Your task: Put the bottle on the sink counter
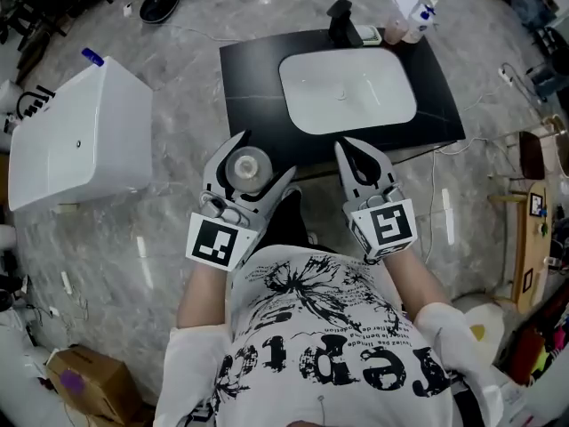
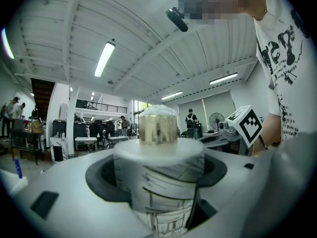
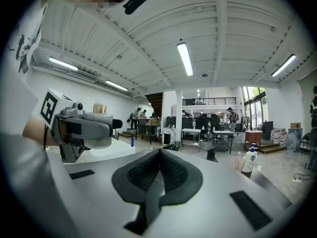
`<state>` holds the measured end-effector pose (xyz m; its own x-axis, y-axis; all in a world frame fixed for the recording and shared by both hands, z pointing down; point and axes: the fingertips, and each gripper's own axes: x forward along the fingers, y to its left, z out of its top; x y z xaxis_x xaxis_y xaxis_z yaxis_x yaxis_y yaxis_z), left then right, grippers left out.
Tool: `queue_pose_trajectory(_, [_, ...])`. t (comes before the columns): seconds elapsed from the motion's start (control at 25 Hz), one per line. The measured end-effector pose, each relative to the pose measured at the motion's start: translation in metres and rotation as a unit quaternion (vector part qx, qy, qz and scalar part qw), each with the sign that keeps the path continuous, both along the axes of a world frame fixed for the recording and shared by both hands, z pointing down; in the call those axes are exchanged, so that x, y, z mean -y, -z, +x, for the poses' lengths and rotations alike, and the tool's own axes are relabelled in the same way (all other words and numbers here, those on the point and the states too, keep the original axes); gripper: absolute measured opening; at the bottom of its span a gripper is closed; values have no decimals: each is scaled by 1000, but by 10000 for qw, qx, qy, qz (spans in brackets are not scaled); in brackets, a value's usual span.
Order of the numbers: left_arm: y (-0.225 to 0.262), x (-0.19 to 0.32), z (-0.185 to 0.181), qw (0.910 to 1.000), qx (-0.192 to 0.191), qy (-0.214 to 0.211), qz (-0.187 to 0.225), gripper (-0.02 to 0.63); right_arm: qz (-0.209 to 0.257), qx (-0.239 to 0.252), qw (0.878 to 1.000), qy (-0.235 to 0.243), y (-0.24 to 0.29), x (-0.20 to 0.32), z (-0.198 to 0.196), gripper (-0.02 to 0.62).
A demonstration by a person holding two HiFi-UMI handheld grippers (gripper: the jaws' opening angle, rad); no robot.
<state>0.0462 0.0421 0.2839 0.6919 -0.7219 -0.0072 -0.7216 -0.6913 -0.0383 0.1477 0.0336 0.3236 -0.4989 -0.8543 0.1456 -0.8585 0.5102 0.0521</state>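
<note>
My left gripper [image 1: 264,156] is shut on a bottle [image 1: 244,167], which I see from above as a round pale cap. It hangs near my chest, short of the counter's near edge. In the left gripper view the bottle [image 2: 157,148] stands upright between the jaws, with a white printed label and a clear-wrapped golden cap. My right gripper [image 1: 357,149] is beside it, shut and holding nothing; its dark pads [image 3: 148,175] meet along a line. The black sink counter [image 1: 253,83] with its white basin [image 1: 347,90] lies just ahead of both grippers.
A black faucet [image 1: 340,20] and soap bottles [image 1: 418,20] stand at the counter's far edge. A white box-like unit [image 1: 76,132] sits on the floor to the left. A cardboard box [image 1: 89,382] lies at lower left, and shelving and cables line the right.
</note>
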Motion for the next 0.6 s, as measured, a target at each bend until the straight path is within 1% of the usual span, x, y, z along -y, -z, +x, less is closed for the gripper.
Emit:
queue_pose_trajectory(0.2, [-21, 84, -1, 10000, -18, 82, -53, 348, -103, -10, 9999, 25, -16, 82, -3, 15])
queue_pose_trajectory(0.4, [-42, 175, -8, 9999, 26, 107, -94, 348, -238, -62, 9996, 111, -33, 170, -15, 15])
queue_pose_trajectory(0.6, [-81, 267, -14, 9997, 126, 53, -190, 348, -451, -40, 9989, 150, -64, 258, -27, 15])
